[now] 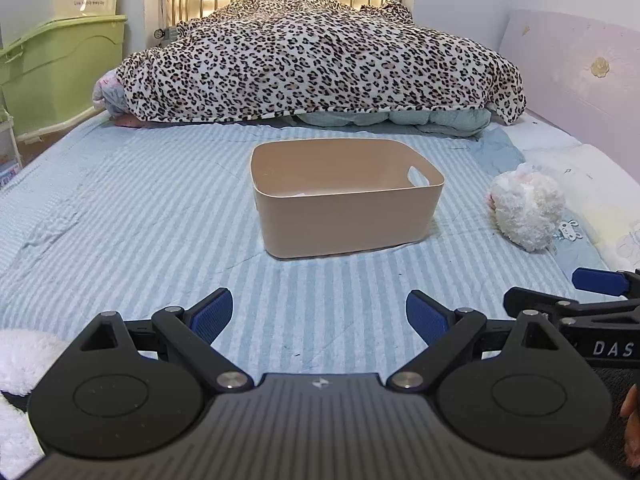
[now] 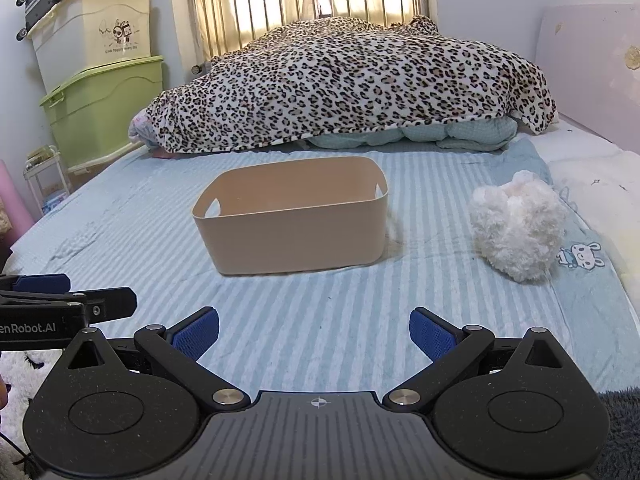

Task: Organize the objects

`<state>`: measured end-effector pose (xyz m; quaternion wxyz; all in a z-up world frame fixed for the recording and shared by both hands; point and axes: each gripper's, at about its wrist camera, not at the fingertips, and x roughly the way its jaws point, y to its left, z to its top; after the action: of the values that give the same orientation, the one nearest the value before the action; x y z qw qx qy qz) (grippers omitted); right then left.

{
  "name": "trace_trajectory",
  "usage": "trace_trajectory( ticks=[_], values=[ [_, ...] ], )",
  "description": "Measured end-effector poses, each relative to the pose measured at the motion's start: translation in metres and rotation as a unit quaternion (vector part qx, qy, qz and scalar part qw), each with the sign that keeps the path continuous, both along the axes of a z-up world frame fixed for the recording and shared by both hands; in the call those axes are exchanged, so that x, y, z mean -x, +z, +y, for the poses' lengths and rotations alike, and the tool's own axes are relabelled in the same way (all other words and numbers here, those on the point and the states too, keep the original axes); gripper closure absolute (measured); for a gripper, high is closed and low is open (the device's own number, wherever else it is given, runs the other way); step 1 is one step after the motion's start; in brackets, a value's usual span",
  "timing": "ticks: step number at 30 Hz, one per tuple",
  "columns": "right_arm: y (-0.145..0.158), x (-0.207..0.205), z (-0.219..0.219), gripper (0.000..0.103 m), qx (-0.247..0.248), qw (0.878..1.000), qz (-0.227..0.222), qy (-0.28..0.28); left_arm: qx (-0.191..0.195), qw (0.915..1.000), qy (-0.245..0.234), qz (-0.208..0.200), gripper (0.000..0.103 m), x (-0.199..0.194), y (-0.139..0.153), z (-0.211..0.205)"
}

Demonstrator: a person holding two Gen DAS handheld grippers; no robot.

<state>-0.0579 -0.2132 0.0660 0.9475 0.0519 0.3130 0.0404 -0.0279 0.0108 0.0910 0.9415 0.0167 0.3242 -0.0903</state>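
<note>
A beige plastic bin (image 1: pixel 348 216) with handle cut-outs stands on the blue striped bed sheet (image 1: pixel 140 216); it also shows in the right wrist view (image 2: pixel 296 236). A white fluffy plush toy (image 1: pixel 526 210) lies to the right of the bin, also seen in the right wrist view (image 2: pixel 518 226). My left gripper (image 1: pixel 320 316) is open and empty, low over the sheet in front of the bin. My right gripper (image 2: pixel 314 334) is open and empty beside it, to the right. Each gripper shows at the edge of the other's view.
A leopard-print blanket (image 1: pixel 320 64) covers bedding at the far end of the bed. Green (image 2: pixel 108 112) and cream (image 2: pixel 96 32) storage boxes are stacked at the left. A pink headboard panel (image 1: pixel 580 80) and pillows (image 1: pixel 592 184) lie at the right. White fluffy fabric (image 1: pixel 20 356) sits at the near left.
</note>
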Motion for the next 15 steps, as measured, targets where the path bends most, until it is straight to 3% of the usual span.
trace_trajectory(
  ticks=[15],
  values=[
    [-0.0079, -0.0025, -0.0008, 0.000, -0.005, 1.000, 0.012, 0.004, 0.006, 0.9998, -0.003, 0.020, 0.009, -0.0002, -0.0051, 0.0040]
  ],
)
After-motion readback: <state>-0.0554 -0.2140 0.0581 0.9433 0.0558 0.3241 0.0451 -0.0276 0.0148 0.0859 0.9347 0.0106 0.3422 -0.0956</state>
